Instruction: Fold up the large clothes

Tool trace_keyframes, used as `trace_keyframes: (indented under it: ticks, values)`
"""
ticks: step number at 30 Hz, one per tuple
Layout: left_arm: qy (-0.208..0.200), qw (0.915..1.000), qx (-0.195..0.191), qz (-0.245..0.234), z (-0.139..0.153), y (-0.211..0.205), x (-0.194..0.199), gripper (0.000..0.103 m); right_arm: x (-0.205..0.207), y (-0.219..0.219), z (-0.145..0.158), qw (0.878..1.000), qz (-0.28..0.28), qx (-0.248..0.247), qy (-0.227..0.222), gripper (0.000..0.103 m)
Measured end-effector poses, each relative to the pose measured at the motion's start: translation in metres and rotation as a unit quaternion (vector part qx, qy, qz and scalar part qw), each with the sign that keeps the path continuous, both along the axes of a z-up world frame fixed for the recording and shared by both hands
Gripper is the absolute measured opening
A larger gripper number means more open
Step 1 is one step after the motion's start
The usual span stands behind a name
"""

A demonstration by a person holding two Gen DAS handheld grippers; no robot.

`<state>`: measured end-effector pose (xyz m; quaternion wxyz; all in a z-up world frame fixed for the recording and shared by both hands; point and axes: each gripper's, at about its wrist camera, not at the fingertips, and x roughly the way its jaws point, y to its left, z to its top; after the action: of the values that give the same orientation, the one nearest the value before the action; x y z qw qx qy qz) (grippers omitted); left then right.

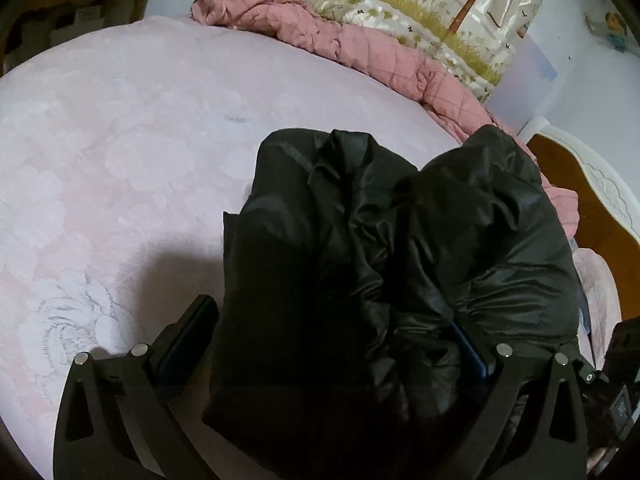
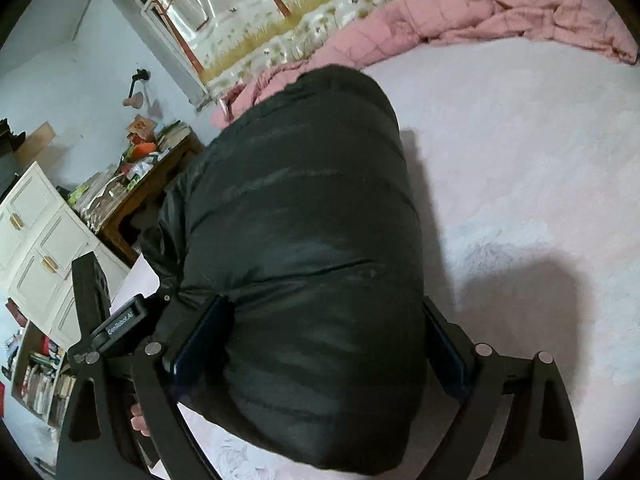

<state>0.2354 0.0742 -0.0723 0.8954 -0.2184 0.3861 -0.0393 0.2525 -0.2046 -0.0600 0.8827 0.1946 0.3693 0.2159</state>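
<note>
On left gripper (image 2: 120,320) mount: "GenRobot.AI", by black jacket (image 2: 304,216).

"GenRobot.AI" on left tool (image 2: 124,322)

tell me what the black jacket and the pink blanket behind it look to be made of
Black jacket: looks like a slick synthetic shell, perhaps nylon or polyester, with padding inside; it shines faintly and bulges in stitched horizontal bands.
Pink blanket: looks like matte quilted cloth, maybe cotton; it has crossing stitch lines, soft crumples and no gloss.
</note>
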Motion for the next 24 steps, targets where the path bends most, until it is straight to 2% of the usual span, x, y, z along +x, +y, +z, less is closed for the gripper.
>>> trace_keyframes:
  ticks: [2,3,4,5,6,7,9,10,12,14,15,16,19,21,24]
  values:
    - [0.002,1.0,-0.004,-0.008,0.0,-0.002,0.0,0.103,-0.001,0.001,-0.001,1.0,0.003,0.002,0.0,0.088]
    - [0.0,0.9997,-0.018,-0.019,-0.001,-0.001,0.0,0.103,0.0,0.002,-0.001,1.0,0.003,-0.001,-0.003,0.081]
    - [-0.006,0.9987,-0.036,-0.035,-0.001,0.0,0.001,0.097,-0.001,0.004,0.0,1.0,0.0,-0.008,-0.009,0.071]
    - [-0.017,0.9966,-0.059,-0.054,0.0,0.001,0.0,0.087,-0.004,0.005,0.002,1.0,-0.006,-0.015,-0.019,0.066]
    - [-0.03,0.9934,-0.085,-0.07,0.001,0.001,-0.002,0.07,-0.007,0.006,0.003,0.999,-0.008,-0.018,-0.026,0.056]
    - [-0.038,0.9929,-0.086,-0.074,0.003,-0.001,-0.005,0.062,-0.011,0.007,0.005,0.999,-0.01,-0.02,-0.039,0.049]
    - [-0.062,0.9937,-0.047,-0.08,0.013,-0.014,-0.013,0.05,-0.02,0.008,0.009,0.998,-0.012,-0.03,-0.06,0.043]
    - [-0.074,0.9933,-0.033,-0.083,0.018,-0.019,-0.017,0.046,-0.024,0.01,0.012,0.996,-0.016,-0.039,-0.075,0.04]
    - [-0.097,0.9907,-0.014,-0.094,0.025,-0.029,-0.024,0.045,-0.035,0.008,0.019,0.993,-0.027,-0.048,-0.1,0.037]
    - [-0.112,0.9874,-0.007,-0.112,0.029,-0.038,-0.027,0.05,-0.046,0.002,0.028,0.989,-0.049,-0.049,-0.132,0.035]
    - [-0.115,0.9864,-0.005,-0.117,0.031,-0.041,-0.027,0.062,-0.051,0.0,0.033,0.987,-0.057,-0.051,-0.142,0.034]
    - [-0.118,0.9855,0.001,-0.122,0.032,-0.045,-0.026,0.072,-0.055,-0.002,0.04,0.983,-0.07,-0.064,-0.158,0.034]
    - [-0.12,0.9832,0.029,-0.134,0.036,-0.058,-0.02,0.088,-0.062,-0.01,0.057,0.971,-0.081,-0.117,-0.19,0.033]
    - [-0.116,0.9818,0.062,-0.137,0.036,-0.069,-0.019,0.098,-0.065,-0.016,0.065,0.965,-0.079,-0.151,-0.198,0.033]
    - [-0.129,0.9746,0.103,-0.152,0.038,-0.084,-0.023,0.101,-0.072,-0.02,0.073,0.949,-0.073,-0.222,-0.21,0.033]
